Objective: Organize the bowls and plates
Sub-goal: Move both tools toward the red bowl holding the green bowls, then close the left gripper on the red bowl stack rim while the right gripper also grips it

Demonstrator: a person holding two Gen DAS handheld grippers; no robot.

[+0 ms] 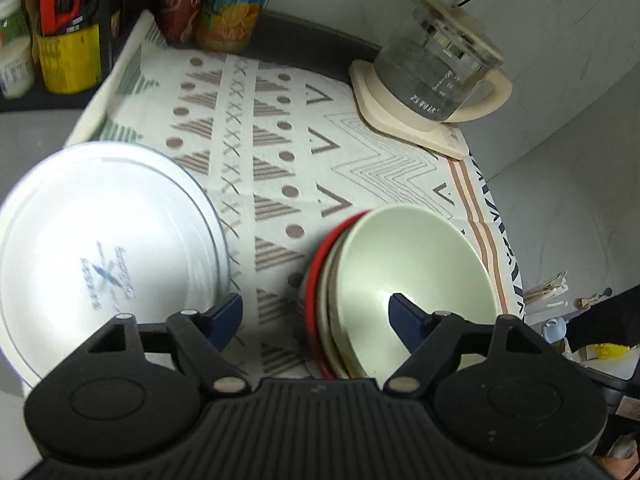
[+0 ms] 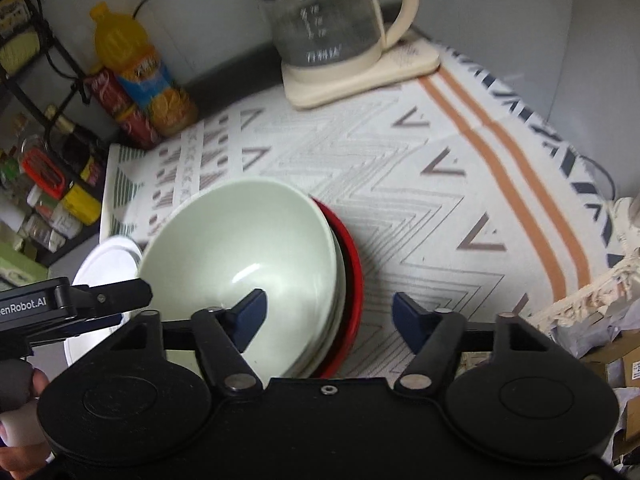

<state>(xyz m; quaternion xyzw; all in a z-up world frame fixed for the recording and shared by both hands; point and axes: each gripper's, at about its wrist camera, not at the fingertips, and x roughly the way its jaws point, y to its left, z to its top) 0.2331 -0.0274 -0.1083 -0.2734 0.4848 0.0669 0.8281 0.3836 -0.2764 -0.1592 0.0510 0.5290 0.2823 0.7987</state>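
A pale green bowl (image 1: 408, 276) sits on top of a stack of bowls, with a red bowl (image 1: 314, 276) lowest, on the patterned cloth (image 1: 280, 140). Left of it lies a white plate (image 1: 100, 248) with a blue mark. My left gripper (image 1: 316, 312) is open above the gap between plate and stack, its right finger over the green bowl. In the right wrist view the green bowl (image 2: 248, 256) and red bowl (image 2: 350, 276) lie under my open right gripper (image 2: 330, 314), whose jaws straddle the stack's right rim. The white plate (image 2: 108, 264) shows at left.
A glass kettle (image 1: 436, 68) on a cream base stands at the back right of the cloth. Bottles and cans (image 1: 224, 4) line the back left, beside a rack of jars (image 2: 36, 184). The cloth's edge drops off at right (image 2: 600, 248), with boxes below.
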